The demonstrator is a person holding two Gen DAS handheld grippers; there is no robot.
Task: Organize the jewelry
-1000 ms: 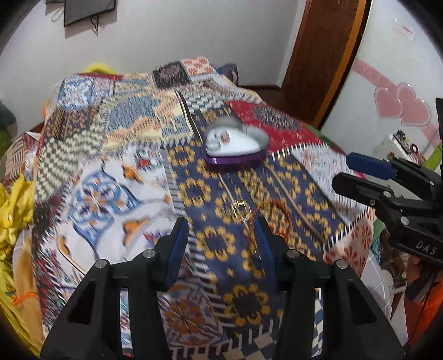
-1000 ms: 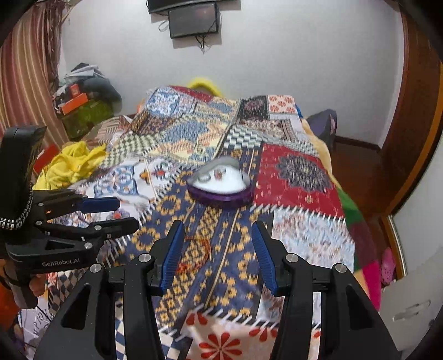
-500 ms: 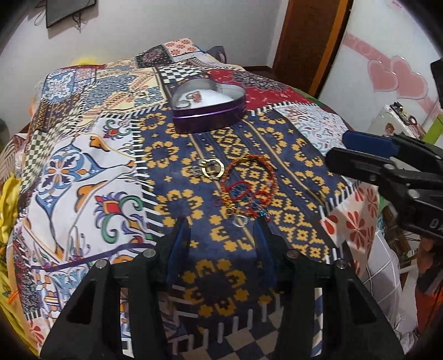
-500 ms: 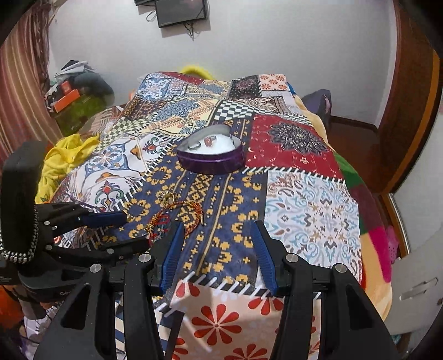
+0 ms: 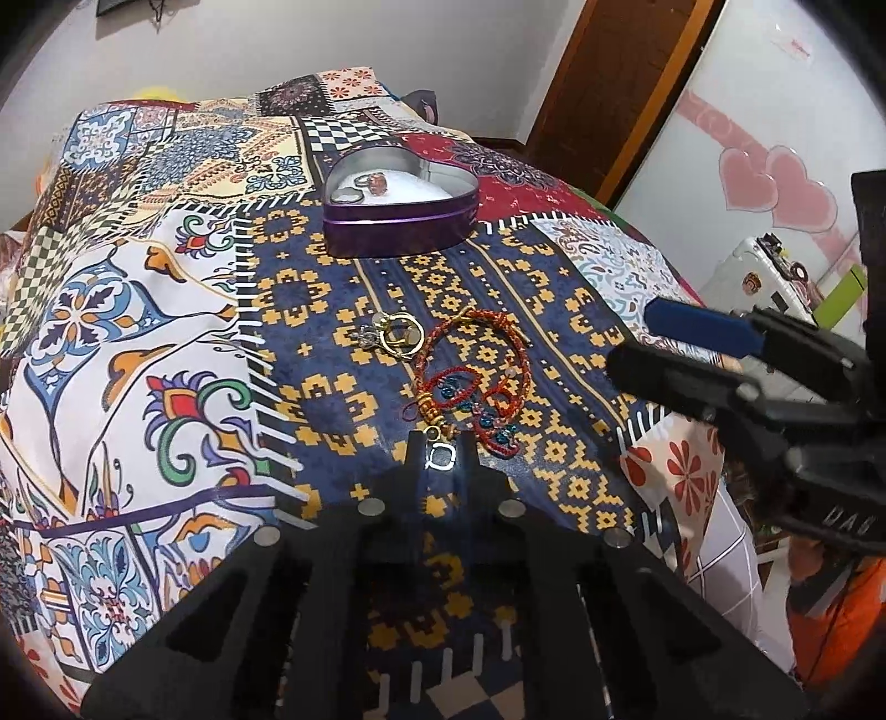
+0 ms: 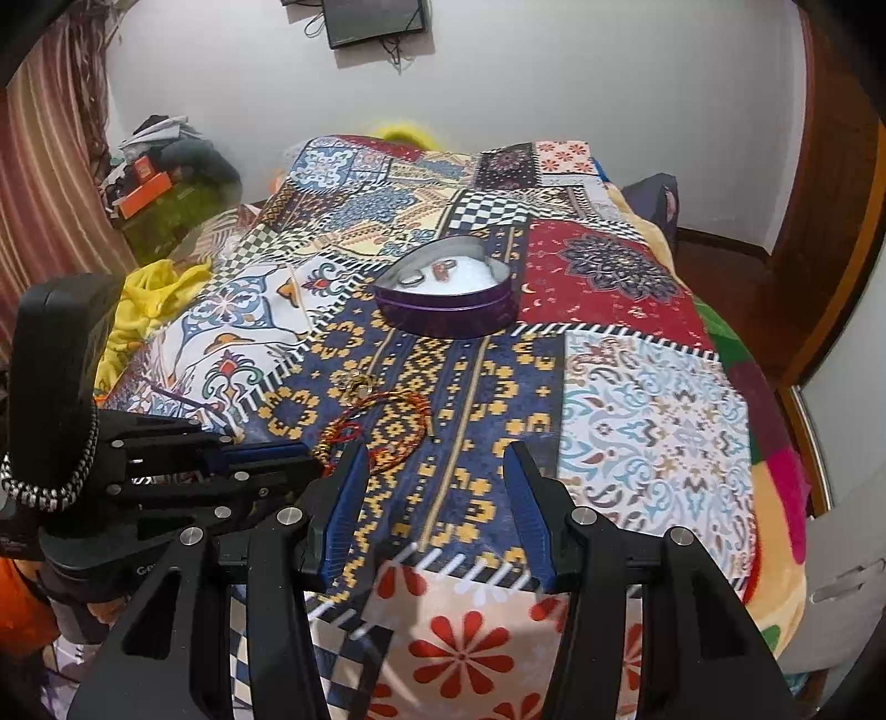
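Observation:
A purple heart-shaped tin [image 5: 400,205] holds rings on white padding; it also shows in the right wrist view [image 6: 448,296]. Red cord bracelets [image 5: 476,376] and gold rings [image 5: 400,338] lie on the patchwork bedspread in front of it. My left gripper [image 5: 440,451] has closed on a small silver pendant [image 5: 441,455] at the near end of the bracelets. In the right wrist view the left gripper [image 6: 299,459] touches the bracelets [image 6: 382,429]. My right gripper [image 6: 437,504] is open and empty above the bed's near edge; it shows at the right in the left wrist view [image 5: 664,343].
The patchwork bedspread [image 6: 637,399] covers the bed, whose front edge drops off near the grippers. A wooden door [image 5: 620,94] stands at the right. Yellow cloth [image 6: 149,299] and clutter lie at the bed's left side. A dark screen [image 6: 376,22] hangs on the wall.
My left gripper has moved forward and down to the bracelets, and its jaws have closed from wide open onto the silver pendant. The right gripper stays open and has moved little.

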